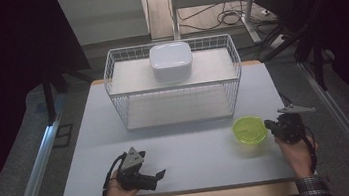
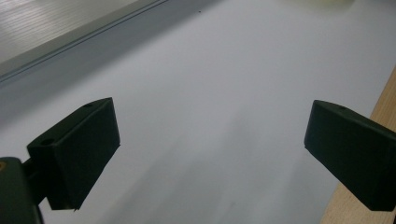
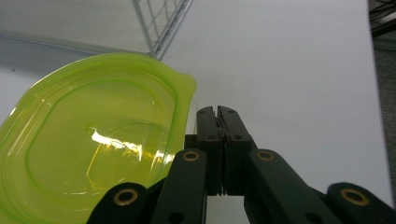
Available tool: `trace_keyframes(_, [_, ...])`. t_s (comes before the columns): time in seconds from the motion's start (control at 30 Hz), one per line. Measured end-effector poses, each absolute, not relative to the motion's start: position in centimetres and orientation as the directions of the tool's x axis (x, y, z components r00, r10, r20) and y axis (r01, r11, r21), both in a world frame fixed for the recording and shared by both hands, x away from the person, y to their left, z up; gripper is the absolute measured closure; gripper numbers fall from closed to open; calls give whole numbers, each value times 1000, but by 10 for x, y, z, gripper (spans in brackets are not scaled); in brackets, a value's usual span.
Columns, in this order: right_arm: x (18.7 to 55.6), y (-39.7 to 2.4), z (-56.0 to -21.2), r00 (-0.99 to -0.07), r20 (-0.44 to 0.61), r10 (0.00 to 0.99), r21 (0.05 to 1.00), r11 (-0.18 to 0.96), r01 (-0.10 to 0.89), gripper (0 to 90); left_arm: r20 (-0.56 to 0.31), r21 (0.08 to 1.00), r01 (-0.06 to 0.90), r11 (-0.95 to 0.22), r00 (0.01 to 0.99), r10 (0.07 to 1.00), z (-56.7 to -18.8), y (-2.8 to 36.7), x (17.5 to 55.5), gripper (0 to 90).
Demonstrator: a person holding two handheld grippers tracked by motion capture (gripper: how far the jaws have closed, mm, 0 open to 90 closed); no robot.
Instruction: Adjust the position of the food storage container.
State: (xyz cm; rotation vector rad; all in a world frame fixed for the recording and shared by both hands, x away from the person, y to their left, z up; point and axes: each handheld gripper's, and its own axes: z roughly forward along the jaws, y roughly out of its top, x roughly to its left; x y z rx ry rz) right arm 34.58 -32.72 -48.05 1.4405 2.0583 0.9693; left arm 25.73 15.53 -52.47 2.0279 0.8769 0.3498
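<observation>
One round, glossy translucent lime-green plastic container (image 1: pixel 249 130) sits at the bench's (image 1: pixel 183 147) four o'clock, just beside the closed right hand-held gripper (image 1: pixel 269 125); the left hand-held gripper (image 1: pixel 160 174) gapes empty.

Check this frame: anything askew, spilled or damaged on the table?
Nothing stands out. The green lidded container sits upright with its lid on, the white container rests squarely on the wire rack, and nothing has spilled on the table.

Dark curtains (image 1: pixel 3 73), grey floor (image 1: pixel 9 163), cables (image 1: pixel 225 18) behind table (image 1: pixel 179 153)
</observation>
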Motion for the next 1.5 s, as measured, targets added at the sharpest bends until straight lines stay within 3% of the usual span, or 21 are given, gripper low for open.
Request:
trace_keyframes(0.83, [338,-254,-488,-520,132,844,730,272,626,875,-74,808,452,-379,714,696,-525,154,257,31])
trace_keyframes(1.1, [331,-261,-487,-508,92,856,725,293,624,867,-71,807,452,-379,712,699,-525,154,257,31])
trace_keyframes(1.5, [307,-244,-500,-578,97,810,673,375,638,861,-66,805,451,-384,713,698,-526,154,257,31])
